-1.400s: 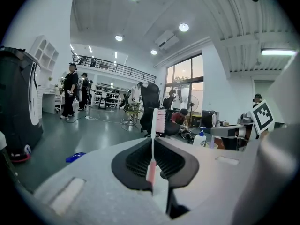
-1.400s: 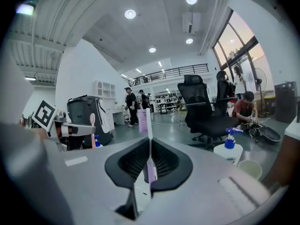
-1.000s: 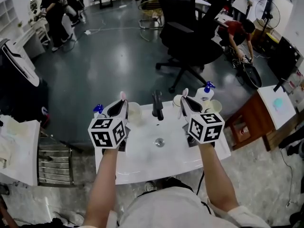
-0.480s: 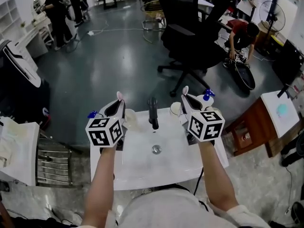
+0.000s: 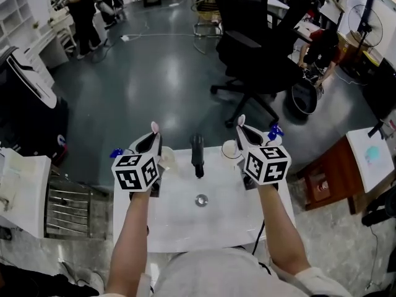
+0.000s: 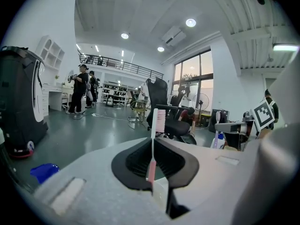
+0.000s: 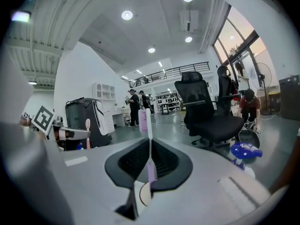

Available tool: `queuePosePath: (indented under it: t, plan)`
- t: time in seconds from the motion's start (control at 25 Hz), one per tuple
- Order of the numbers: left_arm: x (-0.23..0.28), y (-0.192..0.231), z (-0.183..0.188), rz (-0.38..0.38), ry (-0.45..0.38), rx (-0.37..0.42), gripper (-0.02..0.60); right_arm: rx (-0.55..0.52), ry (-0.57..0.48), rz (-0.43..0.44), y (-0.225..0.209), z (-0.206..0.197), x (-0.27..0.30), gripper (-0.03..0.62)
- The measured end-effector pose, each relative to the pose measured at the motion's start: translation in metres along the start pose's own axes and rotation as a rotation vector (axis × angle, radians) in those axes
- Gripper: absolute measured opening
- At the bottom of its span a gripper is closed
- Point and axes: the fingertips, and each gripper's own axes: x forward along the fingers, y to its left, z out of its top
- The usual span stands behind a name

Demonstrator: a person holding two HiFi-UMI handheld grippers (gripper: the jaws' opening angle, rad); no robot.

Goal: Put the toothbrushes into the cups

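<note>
1. Gripping: left gripper (image 5: 152, 143) has its jaws closed down to a thin slit on the pink toothbrush (image 6: 158, 121). The handle is pinched between the black pads (image 6: 136, 161), the shaft stands upright, and the bristle head is well above the fingertips.
2. Right gripper (image 5: 245, 136) is the same: jaws nearly together and clamped on the lilac toothbrush (image 7: 149, 146). It is upright, with the head above the fingertips and the bristles facing left in the right gripper view.
3. Left cup (image 5: 166, 158) sits just beside the left fingertips on their inner side, lower than the brush. I can't tell whether the brush tail is over it.
4. Right cup (image 5: 231, 148) sits just beside the right fingertips on their inner side. In the right gripper view its round rim (image 7: 139, 194) shows directly under the jaws, with the handle running down towards it.
5. Materials: both brushes are slim plastic with white shafts, tinted lower handles and short dense bristle blocks. The pads are matte black with ribbed inner faces, set in smooth grey shells. The cups are pale, round and plain.
6. Beyond and between the fingertips there is a glossy white basin (image 5: 185, 224) with a black tap (image 5: 197, 154) and a metal drain (image 5: 201, 199). A blue-capped bottle (image 5: 274, 130) is just outside the right fingertips.
</note>
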Motion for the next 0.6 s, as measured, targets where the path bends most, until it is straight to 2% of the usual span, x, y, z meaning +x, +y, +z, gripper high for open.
queuePosePath:
  t: [0.6]
  plan:
    - [0.016,0.009,-0.044,0.018,0.083,-0.009,0.017,0.000,0.089,0.024,-0.008,-0.052,0.020,0.017]
